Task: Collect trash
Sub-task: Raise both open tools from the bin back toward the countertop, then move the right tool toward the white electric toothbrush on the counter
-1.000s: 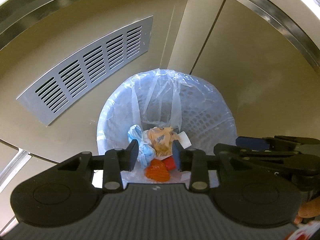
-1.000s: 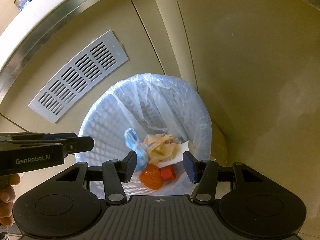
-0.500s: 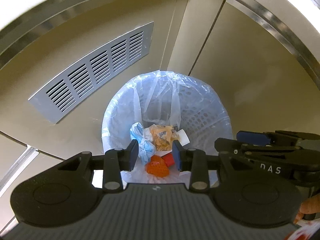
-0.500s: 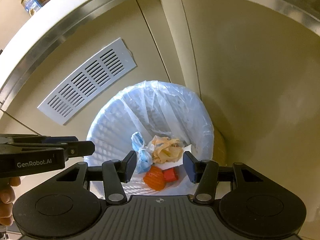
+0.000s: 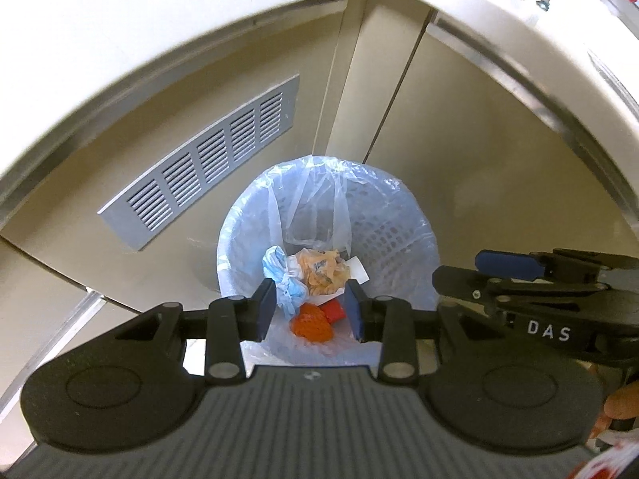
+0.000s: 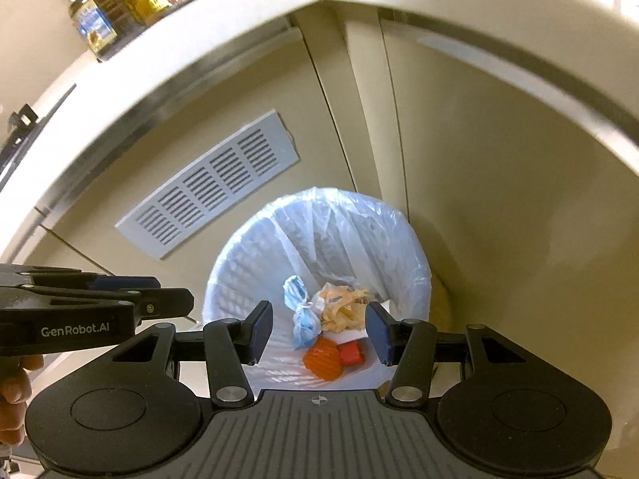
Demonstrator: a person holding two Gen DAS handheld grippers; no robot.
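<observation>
A white mesh trash bin (image 5: pixel 399 239) (image 6: pixel 231 279) lined with a clear plastic bag stands on the floor in a cabinet corner. Inside lie a blue crumpled wad (image 5: pixel 281 275) (image 6: pixel 301 311), a tan crumpled wrapper (image 5: pixel 323 271) (image 6: pixel 343 307), an orange piece (image 5: pixel 311 323) (image 6: pixel 322 361) and a small red piece (image 5: pixel 333 311) (image 6: pixel 352 353). My left gripper (image 5: pixel 310 311) is open and empty, high above the bin. My right gripper (image 6: pixel 317 337) is open and empty, also above it. Each gripper shows at the side of the other's view.
Beige cabinet fronts surround the bin, with a grey vent grille (image 5: pixel 203 171) (image 6: pixel 211 199) to its left. A pale countertop edge (image 5: pixel 159 32) runs above. Bottles and jars (image 6: pixel 131 0) stand on the counter at upper left.
Both grippers have risen away from the bin, which looks smaller now. The countertop and bottles have come into view. The jaws stay open.
</observation>
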